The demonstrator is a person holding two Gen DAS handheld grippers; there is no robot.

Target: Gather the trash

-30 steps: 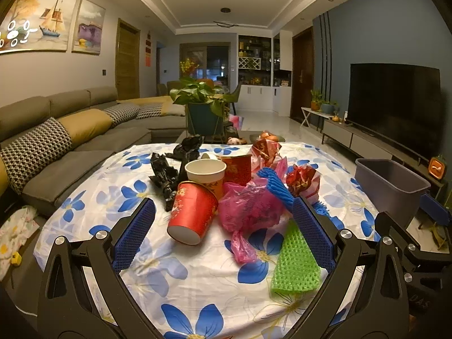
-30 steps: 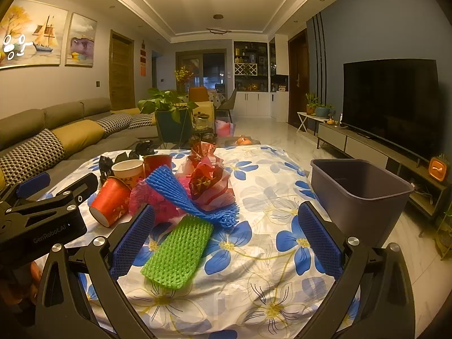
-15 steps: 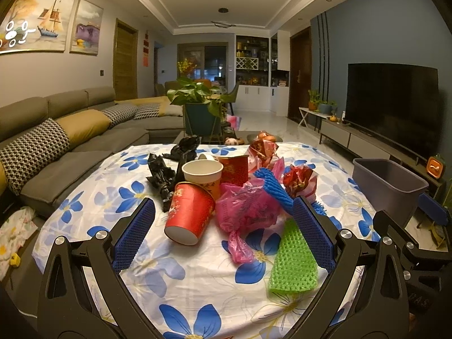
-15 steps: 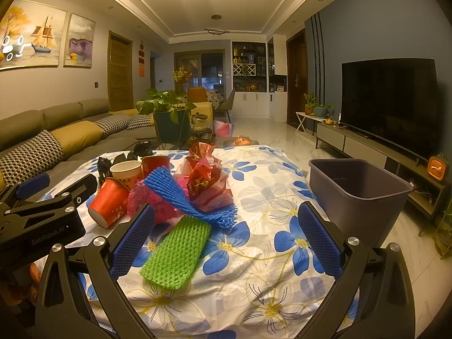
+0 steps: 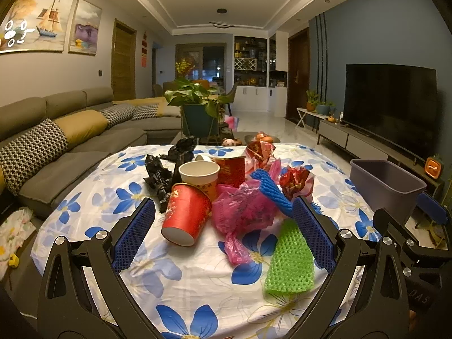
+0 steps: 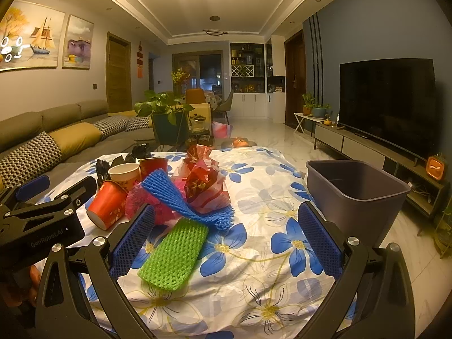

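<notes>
1. Table w/ blue-flower cloth (image 6: 271,257) fills the foreground in both views; all the trash sits on it.
2. Grey bin (image 6: 353,197) at the table's right edge, open top, nothing seen inside from the right wrist view; well apart from the trash pile.
3. Left gripper (image 5: 223,234): jaws spread wide, nothing btwn them, hovering at the near side of the pile. It also shows at the left edge of the right wrist view.
4. Right gripper (image 6: 226,240): jaws wide apart too, holding nothing, above the cloth just right of the green net.
5. Pink plastic bag (image 5: 243,212), crumpled, mid-pile, touching the tipped cup.
6. Green foam net (image 6: 175,254) flat on the cloth, nearest piece to both grippers; its far end is under the blue net.
7. Blue foam net (image 6: 180,200) lies diagonally over the pink bag & the green net's top.
8. Tipped red paper cup (image 5: 185,217) on its side, mouth toward camera, left of the pink bag.
9. Upright paper cup (image 5: 200,175) behind it; red cup (image 5: 231,171) just right of that.
10. Red foil wrapper (image 5: 296,182) right of the blue net.
11. Black crumpled bags (image 5: 158,175) at the pile's far left.
</notes>
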